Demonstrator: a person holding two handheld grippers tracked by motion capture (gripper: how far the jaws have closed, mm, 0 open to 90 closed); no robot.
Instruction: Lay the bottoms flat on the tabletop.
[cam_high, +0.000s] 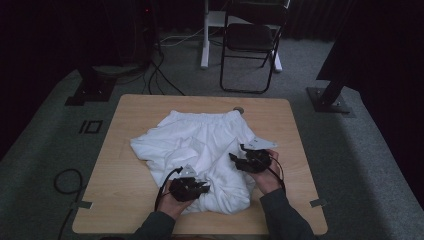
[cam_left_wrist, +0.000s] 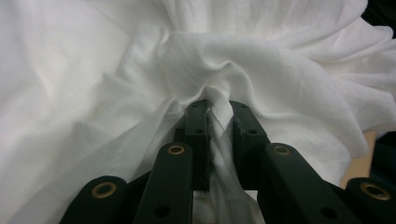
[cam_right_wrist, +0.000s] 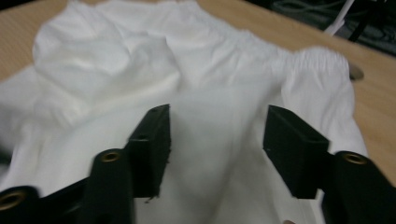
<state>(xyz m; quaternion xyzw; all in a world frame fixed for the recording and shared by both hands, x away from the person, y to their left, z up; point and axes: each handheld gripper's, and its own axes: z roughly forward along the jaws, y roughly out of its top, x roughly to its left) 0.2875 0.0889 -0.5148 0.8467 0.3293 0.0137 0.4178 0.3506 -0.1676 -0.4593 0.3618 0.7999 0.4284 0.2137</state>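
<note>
Left pinch made, right jaws waiting over the cloth

Nearest you, your left gripper (cam_high: 192, 186) is clamped on a fold of the white garment (cam_high: 200, 145) crumpled mid-table (cam_high: 125, 170). Farther out, your right gripper (cam_right_wrist: 215, 140) hovers jaws apart above its right side. Likely you're arranging it: next, close the right on cloth near the elastic waistband (cam_right_wrist: 261, 46).

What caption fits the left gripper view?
Left hand-held gripper pinching a fold of crumpled white garment.
</note>
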